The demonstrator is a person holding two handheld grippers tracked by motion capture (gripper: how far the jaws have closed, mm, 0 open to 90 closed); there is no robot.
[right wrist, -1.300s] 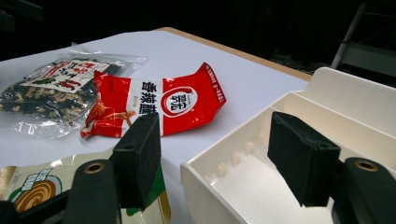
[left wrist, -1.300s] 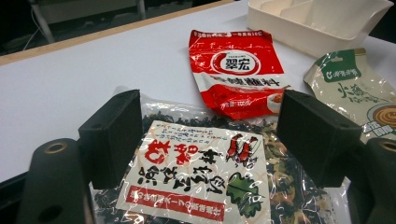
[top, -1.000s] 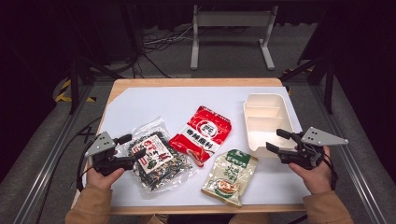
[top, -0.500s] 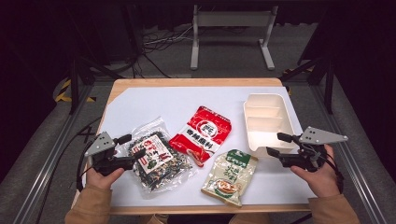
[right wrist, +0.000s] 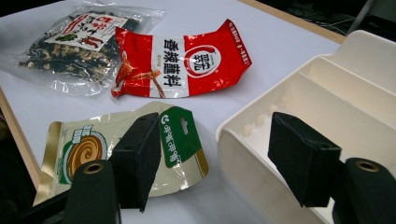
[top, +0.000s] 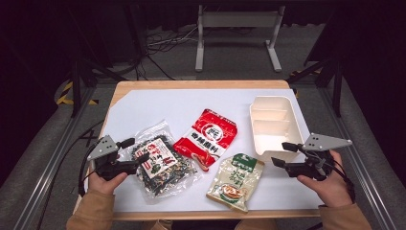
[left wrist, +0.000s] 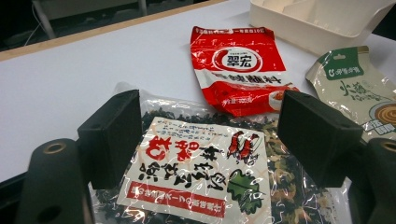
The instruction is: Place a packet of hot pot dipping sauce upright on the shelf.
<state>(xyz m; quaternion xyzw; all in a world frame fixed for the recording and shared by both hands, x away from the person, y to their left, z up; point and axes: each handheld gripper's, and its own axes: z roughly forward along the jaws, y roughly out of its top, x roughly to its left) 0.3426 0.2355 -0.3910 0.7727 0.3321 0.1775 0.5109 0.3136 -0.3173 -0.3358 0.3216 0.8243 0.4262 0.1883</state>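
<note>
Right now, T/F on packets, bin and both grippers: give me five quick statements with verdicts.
1. The left gripper is open over the clear seaweed packet. True; its jaws straddle the packet's label in the left gripper view.
2. The red seasoning packet lies inside the white divided bin. False; it lies flat on the table beside the bin.
3. The right gripper is shut on the green-topped packet. False; its jaws are apart and hold nothing.
4. The white divided bin holds no packets. True.
5. The green-topped packet is stacked on the seaweed packet. False; they lie apart on the white table.
</note>
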